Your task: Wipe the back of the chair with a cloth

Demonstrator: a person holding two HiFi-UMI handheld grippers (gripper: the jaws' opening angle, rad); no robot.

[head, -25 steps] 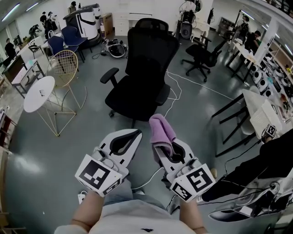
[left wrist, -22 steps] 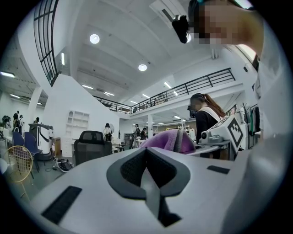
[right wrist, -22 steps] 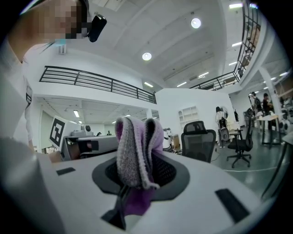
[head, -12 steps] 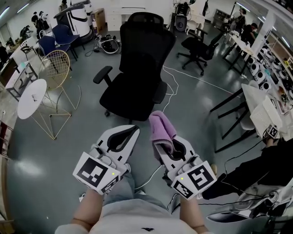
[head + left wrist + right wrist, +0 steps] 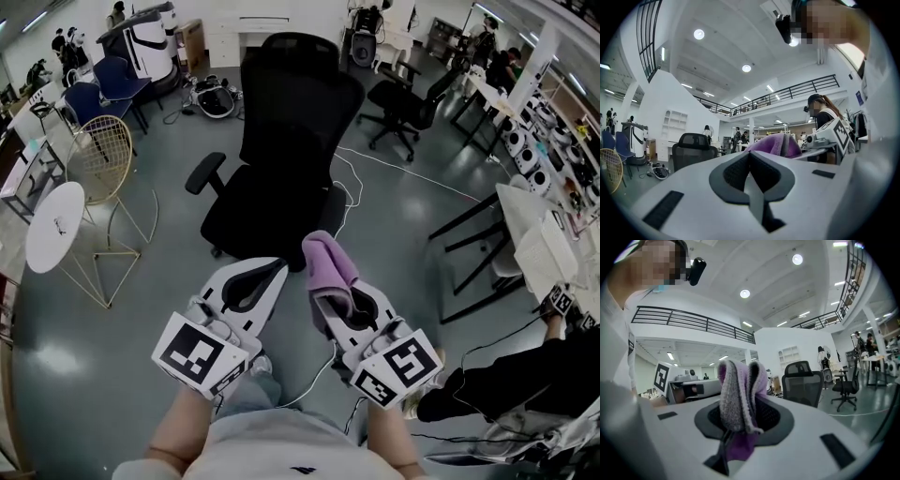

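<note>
Grey workshop floor (image 5: 403,216). Both my grippers side by side, short of the chair (image 5: 286,131): right gripper (image 5: 334,292) clamps the cloth (image 5: 326,258); left gripper (image 5: 265,274) closed, empty.

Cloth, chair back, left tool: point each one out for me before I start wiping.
cloth (image 5: 330,264): head view, on its folded purple top.
chair back (image 5: 298,112): head view, middle of the black backrest.
left tool (image 5: 750,154): left gripper view, where its shut jaws meet.

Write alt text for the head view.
The right gripper is shut on a folded purple cloth; the left gripper is shut and empty. Both are held side by side, short of a black office chair on a grey floor.
</note>
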